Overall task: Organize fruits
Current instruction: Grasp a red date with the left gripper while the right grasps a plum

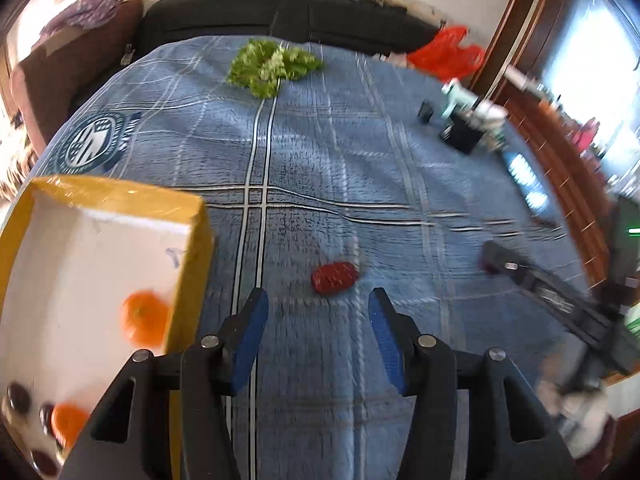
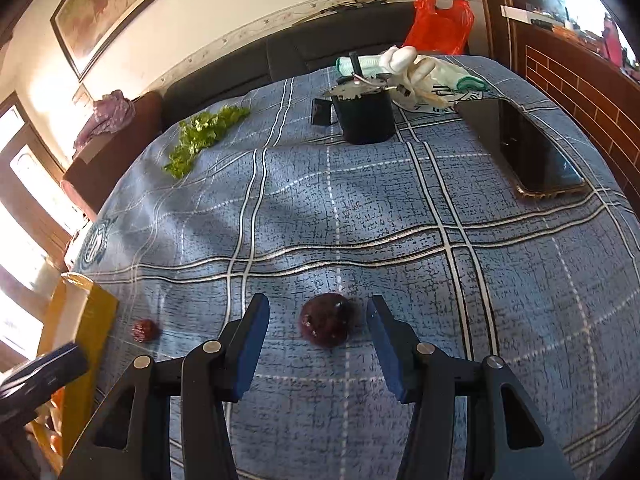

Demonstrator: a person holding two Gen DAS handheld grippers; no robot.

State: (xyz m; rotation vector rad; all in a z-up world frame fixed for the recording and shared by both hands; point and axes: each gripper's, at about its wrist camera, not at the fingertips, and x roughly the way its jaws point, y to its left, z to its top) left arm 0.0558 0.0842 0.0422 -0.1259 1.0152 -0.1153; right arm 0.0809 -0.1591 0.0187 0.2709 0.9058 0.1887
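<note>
In the left wrist view my left gripper (image 1: 320, 300) stands open over the blue checked cloth (image 1: 360, 152). A small red fruit (image 1: 334, 278) lies just beyond its fingertips, untouched. At the left is a yellow box (image 1: 192, 256) with a white inside, holding two oranges (image 1: 144, 318) and some dark fruits (image 1: 18, 398). In the right wrist view my right gripper (image 2: 318, 312) is open around a dark purple round fruit (image 2: 326, 320). That fruit rests on the cloth with gaps to both pads. The red fruit (image 2: 144, 330) lies further left, beside the box (image 2: 84, 320).
Leafy greens (image 2: 204, 136) lie at the cloth's far left. A black pot (image 2: 366, 116), white gloves (image 2: 416, 68), a phone (image 2: 532, 148) and a red bag (image 2: 438, 24) are far right. A dark sofa (image 1: 280, 20) runs behind. The blurred right gripper (image 1: 500, 262) shows in the left wrist view.
</note>
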